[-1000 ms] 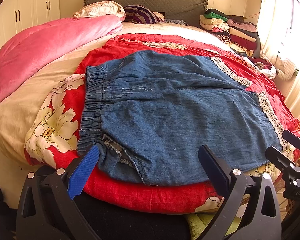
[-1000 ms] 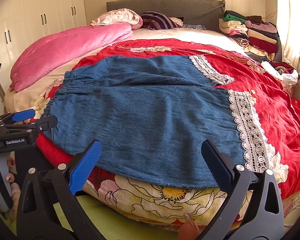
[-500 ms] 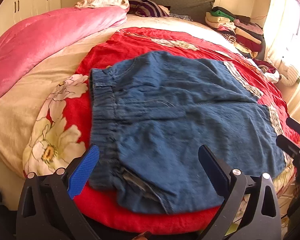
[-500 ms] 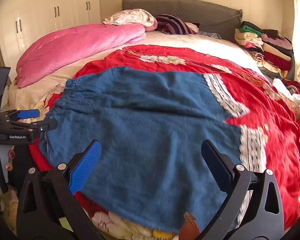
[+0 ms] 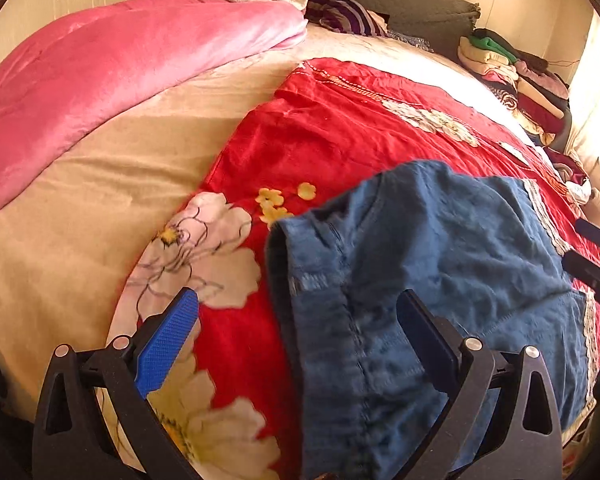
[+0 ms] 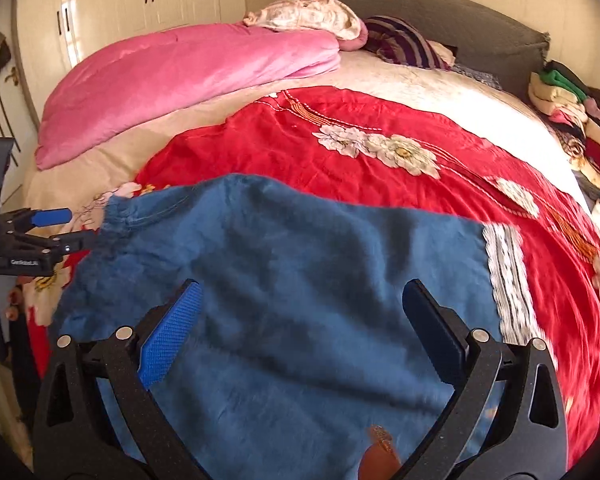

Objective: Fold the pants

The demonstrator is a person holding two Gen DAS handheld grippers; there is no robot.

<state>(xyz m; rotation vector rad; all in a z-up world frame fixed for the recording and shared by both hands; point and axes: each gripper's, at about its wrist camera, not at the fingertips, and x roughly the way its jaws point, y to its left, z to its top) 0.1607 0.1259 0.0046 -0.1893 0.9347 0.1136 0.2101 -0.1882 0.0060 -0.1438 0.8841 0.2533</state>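
Observation:
Blue denim pants [image 5: 440, 264] with lace-trimmed hems [image 6: 508, 280] lie flat on a red flowered blanket [image 5: 332, 136] on the bed. In the left wrist view my left gripper [image 5: 300, 332] hovers open over the elastic waistband [image 5: 284, 280], nothing between its fingers. In the right wrist view my right gripper [image 6: 300, 320] is open above the middle of the pants [image 6: 300, 264], holding nothing. The left gripper [image 6: 48, 224] shows at the left edge there, by the waistband. Part of the right gripper [image 5: 592, 256] shows at the right edge of the left wrist view.
A rolled pink quilt [image 5: 100, 80] lies along the far left of the bed. Pillows [image 6: 312, 16] rest against a grey headboard [image 6: 440, 12]. A stack of folded clothes [image 6: 572, 112] sits at the back right. White wardrobes [image 6: 140, 4] stand behind on the left.
Both grippers have moved forward and lower over the pants, the left one turning toward the waistband end. Both stay open; the pants have not visibly shifted.

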